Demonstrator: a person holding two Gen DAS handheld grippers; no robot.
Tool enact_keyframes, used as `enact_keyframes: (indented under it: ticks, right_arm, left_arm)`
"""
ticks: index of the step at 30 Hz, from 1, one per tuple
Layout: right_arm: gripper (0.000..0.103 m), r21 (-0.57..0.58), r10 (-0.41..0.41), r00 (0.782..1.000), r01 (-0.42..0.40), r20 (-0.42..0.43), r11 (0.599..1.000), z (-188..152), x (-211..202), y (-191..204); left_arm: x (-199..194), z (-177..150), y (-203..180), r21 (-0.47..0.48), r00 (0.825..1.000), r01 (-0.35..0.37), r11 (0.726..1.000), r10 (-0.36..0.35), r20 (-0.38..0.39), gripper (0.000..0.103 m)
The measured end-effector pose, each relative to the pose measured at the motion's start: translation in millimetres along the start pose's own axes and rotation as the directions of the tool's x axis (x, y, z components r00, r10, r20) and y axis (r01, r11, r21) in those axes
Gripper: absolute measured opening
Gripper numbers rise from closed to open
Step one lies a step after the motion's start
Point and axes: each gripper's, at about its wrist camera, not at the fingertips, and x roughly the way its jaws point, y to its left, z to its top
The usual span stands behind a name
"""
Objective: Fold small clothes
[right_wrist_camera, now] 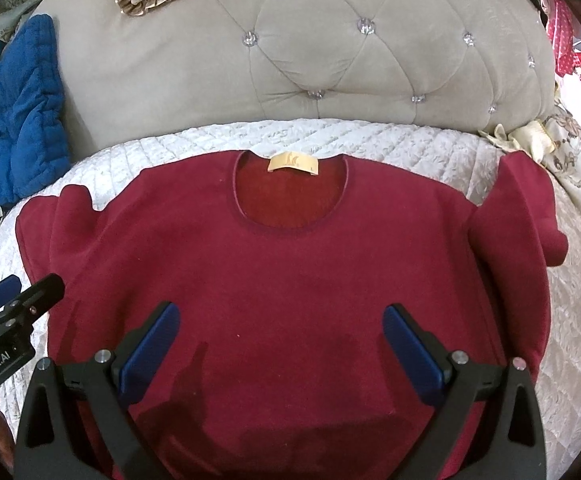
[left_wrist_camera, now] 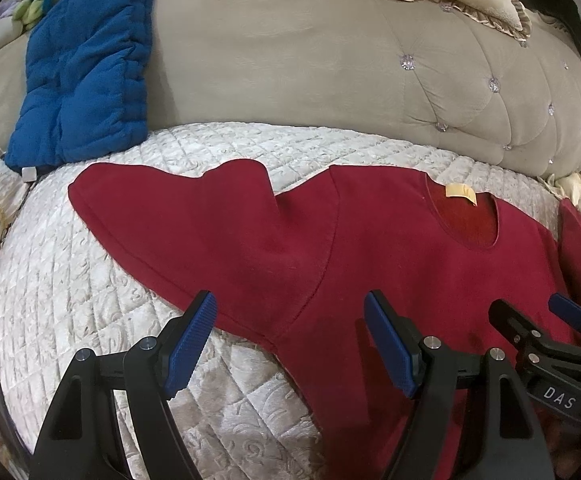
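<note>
While tools [right_wrist_camera: 280,344] gape, sweater [right_wrist_camera: 290,264] flat

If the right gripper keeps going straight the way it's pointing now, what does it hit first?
Most likely the red shirt: the right gripper is open and hangs over the shirt's lower body, aimed toward the collar. Depth is unclear, so it may skim the fabric first.

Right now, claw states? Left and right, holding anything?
Left claw: open, holding nothing, over the red sweater's sleeve edge.
Right claw: open, holding nothing, above the sweater's body.
</note>
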Motion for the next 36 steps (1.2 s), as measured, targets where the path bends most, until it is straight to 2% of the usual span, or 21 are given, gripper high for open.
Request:
enact_keyframes:
  ticks: [27, 33, 36]
  right_arm:
    - [0.103, -0.001, -0.025, 0.999, 0.025, -0.043, 1.000, -6, 23, 1]
    - [0.103, -0.008, -0.037, 0.998, 0.037, -0.052, 0.999, -7, 25, 3]
    - [0.103, -0.010, -0.038, 0.998, 0.037, -0.057, 0.999, -8, 27, 3]
  left_arm:
    - [4, -1, 2, -0.004, 1.000, -0.010, 1.000, 0.010, -0.008, 0.056]
    - [6, 3, 15, -0.056, 0.999, 0.006, 0.998, -0.008, -0.033, 0.056]
    - [3, 11, 39, -0.104, 0.999, 0.004, 0.995, -0.008, -0.041, 0.056]
